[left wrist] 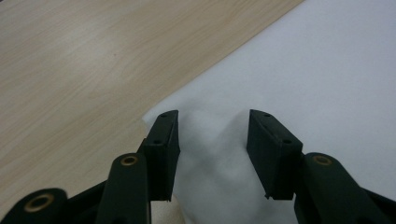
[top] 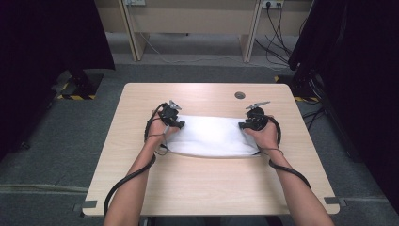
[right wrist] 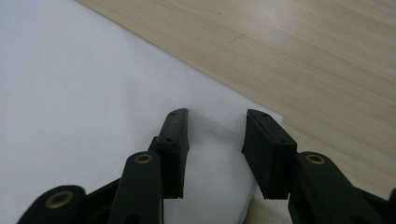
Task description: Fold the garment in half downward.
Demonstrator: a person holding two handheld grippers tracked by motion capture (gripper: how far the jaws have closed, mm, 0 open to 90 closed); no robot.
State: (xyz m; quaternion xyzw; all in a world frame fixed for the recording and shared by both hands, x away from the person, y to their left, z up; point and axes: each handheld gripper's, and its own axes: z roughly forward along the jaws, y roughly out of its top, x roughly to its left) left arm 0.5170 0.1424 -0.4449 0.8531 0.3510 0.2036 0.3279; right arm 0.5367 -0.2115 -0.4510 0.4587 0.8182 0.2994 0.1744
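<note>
1. Where the white cloth (top: 211, 136) lies, it is spread flat across the middle of the desk (top: 202, 188), folded into a wide band, its near edge sagging in a slight curve towards the person.
2. At its left end the left hand-held gripper (top: 175, 123) sits over a corner; in the left gripper view the cloth (left wrist: 299, 93) is bunched up into a soft ridge between the jaws, which stand partly apart, and I cannot tell whether the pads actually press on it.
3. At the right end the right hand-held gripper (top: 248, 123) straddles the other corner; in the right gripper view the fabric (right wrist: 84, 93) lies flat between its parted jaws, untouched, so this one is released.
4. My worry: if one side pinches and lifts before the other has a hold, the cloth would drag askew and the fold would come out crooked. A grab of the top layer alone could also peel the fold open.
5. The desk is pale wood grain with a round cable hole (top: 240, 95) near the far edge.
6. Beyond it, grey carpet (top: 94, 136), another wooden desk's legs (top: 136, 42) with trailing cables, and dark equipment at both sides.
</note>
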